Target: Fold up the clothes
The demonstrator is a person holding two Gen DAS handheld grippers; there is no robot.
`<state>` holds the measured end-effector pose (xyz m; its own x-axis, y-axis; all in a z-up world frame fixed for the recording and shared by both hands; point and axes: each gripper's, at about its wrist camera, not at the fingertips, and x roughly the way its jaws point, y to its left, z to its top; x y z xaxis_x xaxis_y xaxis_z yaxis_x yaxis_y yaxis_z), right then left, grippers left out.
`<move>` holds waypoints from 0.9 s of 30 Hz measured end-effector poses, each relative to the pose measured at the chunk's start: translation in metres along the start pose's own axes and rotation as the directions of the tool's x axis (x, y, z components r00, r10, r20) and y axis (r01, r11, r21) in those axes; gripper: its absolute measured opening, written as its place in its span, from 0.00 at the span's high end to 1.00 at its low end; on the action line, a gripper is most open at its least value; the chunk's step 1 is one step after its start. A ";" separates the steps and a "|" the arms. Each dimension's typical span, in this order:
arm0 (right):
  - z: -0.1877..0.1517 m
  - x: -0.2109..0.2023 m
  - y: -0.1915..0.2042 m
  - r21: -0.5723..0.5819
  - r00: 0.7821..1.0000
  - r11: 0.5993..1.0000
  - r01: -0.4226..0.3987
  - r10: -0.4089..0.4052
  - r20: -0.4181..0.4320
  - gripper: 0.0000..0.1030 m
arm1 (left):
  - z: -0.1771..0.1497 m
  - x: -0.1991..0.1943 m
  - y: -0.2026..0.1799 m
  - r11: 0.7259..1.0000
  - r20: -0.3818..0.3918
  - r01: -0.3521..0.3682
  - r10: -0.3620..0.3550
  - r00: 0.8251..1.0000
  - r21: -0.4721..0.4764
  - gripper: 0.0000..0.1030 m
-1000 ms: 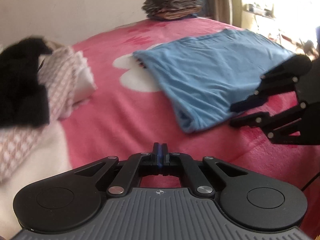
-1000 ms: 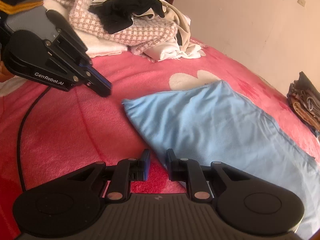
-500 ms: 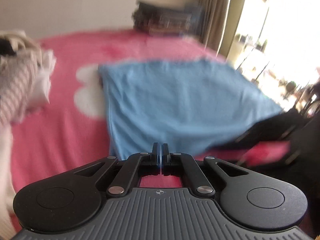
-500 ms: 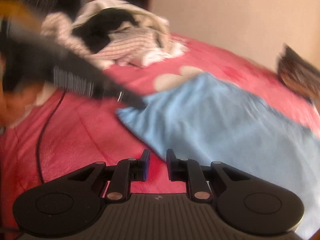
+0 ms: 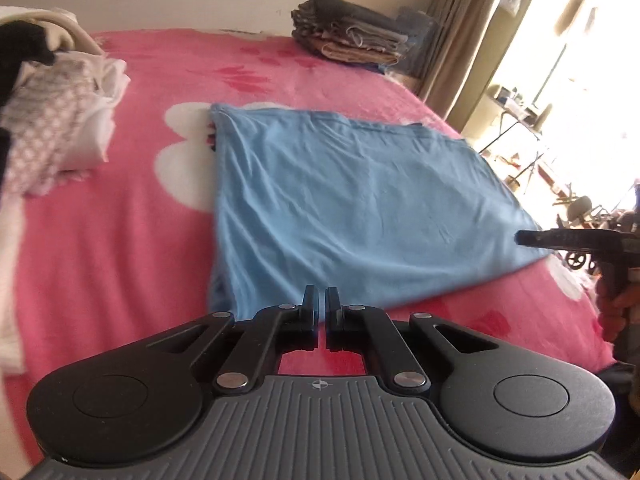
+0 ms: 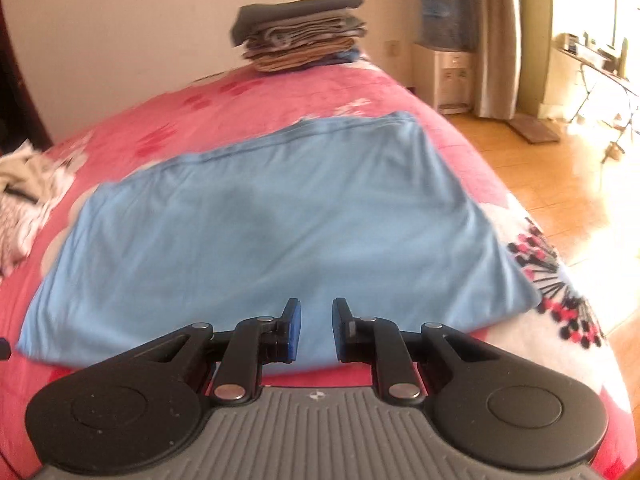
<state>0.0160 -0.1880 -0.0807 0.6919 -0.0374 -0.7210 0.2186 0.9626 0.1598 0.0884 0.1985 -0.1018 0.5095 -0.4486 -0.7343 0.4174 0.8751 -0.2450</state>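
Observation:
A light blue garment lies folded flat on the pink bed; it also shows in the right wrist view. My left gripper hovers at its near edge, jaws a narrow slit apart, holding nothing. My right gripper is open and empty just above the garment's near edge. The right gripper's fingers also show at the right of the left wrist view, beside the garment's right corner.
A pile of unfolded clothes lies at the left of the bed. A stack of folded clothes sits at the far edge by the wall. The bed's edge drops to a wooden floor at the right.
Both grippers swung to face the garment from its long near side. My left jaws parted slightly. The right gripper moved to the garment's right end.

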 end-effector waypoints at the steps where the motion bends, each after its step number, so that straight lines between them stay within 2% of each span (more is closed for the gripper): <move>1: 0.000 0.003 -0.007 0.016 1.000 1.000 0.019 -0.019 0.000 0.83 | 0.001 0.010 -0.001 1.000 -0.016 -0.028 0.028 0.999 -0.004 0.98; 3: -0.002 0.007 -0.024 0.054 0.996 0.995 0.085 -0.084 -0.007 0.83 | 0.000 0.025 0.001 0.996 -0.047 -0.081 0.080 0.996 -0.025 0.98; 7: -0.012 -0.002 -0.076 0.190 0.962 0.944 0.270 -0.272 -0.019 0.83 | -0.008 0.014 0.021 0.991 -0.030 -0.078 0.076 0.997 -0.108 0.96; 9: -0.015 -0.011 -0.095 0.256 0.949 0.915 0.311 -0.316 -0.022 0.83 | -0.010 0.008 0.028 0.988 -0.024 -0.088 0.085 0.996 -0.127 0.96; 11: -0.014 -0.022 -0.091 0.250 0.948 0.919 0.304 -0.317 0.014 0.83 | -0.012 0.005 0.031 0.985 -0.019 -0.086 0.084 0.996 -0.152 0.96; 14: -0.005 -0.033 -0.055 0.156 0.972 0.968 0.197 -0.214 0.097 0.83 | -0.012 0.007 0.033 0.980 -0.014 -0.082 0.081 0.997 -0.180 0.96; 16: 0.003 -0.036 -0.021 0.075 0.987 0.994 0.076 -0.086 0.135 0.82 | -0.014 0.006 0.038 0.976 -0.013 -0.068 0.067 0.998 -0.207 0.96; 18: 0.010 -0.031 0.013 0.004 0.990 0.998 -0.069 0.068 0.124 0.82 | -0.016 0.005 0.047 0.969 -0.013 -0.043 0.041 0.999 -0.242 0.96; 20: 0.013 -0.024 0.045 -0.048 0.976 0.979 -0.199 0.203 0.082 0.82 | -0.017 0.007 0.051 0.965 -0.014 -0.028 0.025 1.000 -0.261 0.96; 22: 0.013 -0.012 0.079 -0.089 0.946 0.942 -0.323 0.325 0.011 0.82 | -0.017 0.009 0.050 0.967 -0.014 -0.025 0.022 1.000 -0.255 0.96; 24: 0.011 0.002 0.121 -0.181 0.918 0.901 -0.395 0.389 -0.070 0.82 | -0.017 0.009 0.048 0.971 -0.017 -0.027 0.024 1.000 -0.239 0.96; 27: 0.007 0.021 0.176 -0.314 0.896 0.839 -0.444 0.423 -0.135 0.82 | -0.018 0.009 0.047 0.977 -0.028 -0.025 0.019 0.999 -0.214 0.96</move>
<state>0.0737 -0.0208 -0.0628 0.6198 0.4099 -0.6692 -0.3398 0.9088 0.2420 0.0990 0.2389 -0.1308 0.4965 -0.4265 -0.7560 0.2339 0.9045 -0.3566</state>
